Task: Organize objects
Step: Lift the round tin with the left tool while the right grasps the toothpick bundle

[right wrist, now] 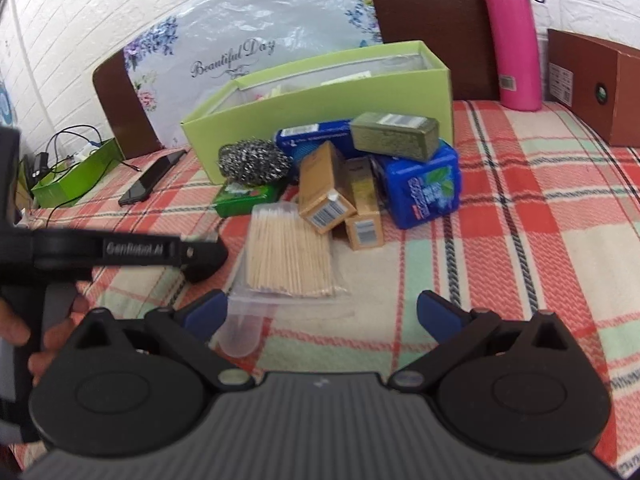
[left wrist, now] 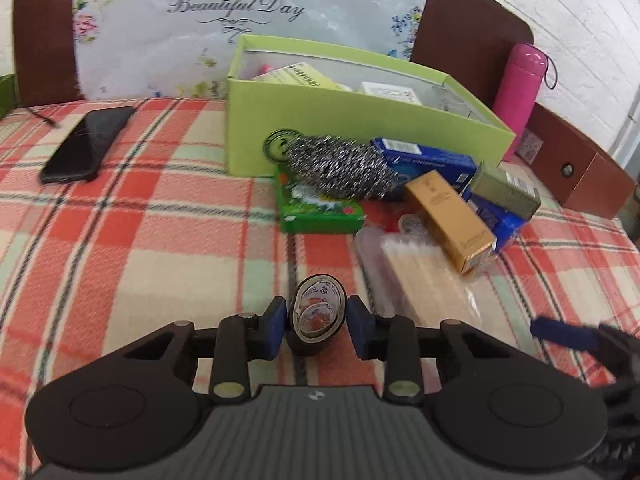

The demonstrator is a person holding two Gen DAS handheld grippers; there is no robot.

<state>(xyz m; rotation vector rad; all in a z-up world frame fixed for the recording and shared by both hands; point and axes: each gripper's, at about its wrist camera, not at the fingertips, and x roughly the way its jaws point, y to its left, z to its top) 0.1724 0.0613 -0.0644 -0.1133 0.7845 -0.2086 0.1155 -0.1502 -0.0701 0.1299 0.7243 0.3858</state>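
Observation:
A black roll of tape (left wrist: 317, 316) stands on edge on the plaid cloth, and my left gripper (left wrist: 317, 322) is shut on it, its blue pads (left wrist: 276, 320) against the roll's two sides. Beyond it lies a heap: a steel scourer (left wrist: 340, 168), a small green box (left wrist: 320, 212), a gold box (left wrist: 448, 220), an olive box (left wrist: 506, 190) and a pack of cotton swabs (left wrist: 420, 276). The open light-green box (left wrist: 360, 136) stands behind them. My right gripper (right wrist: 322, 312) is open wide, just short of the swab pack (right wrist: 288, 252), holding nothing.
A black phone (left wrist: 88, 144) lies at the left. A pink bottle (right wrist: 512, 40) and a brown box (right wrist: 592, 88) stand at the back right. A blue pack (right wrist: 424, 188) sits in the heap. A small green tray (right wrist: 76, 176) with cables is far left. A hand (right wrist: 16, 332) holds the left gripper.

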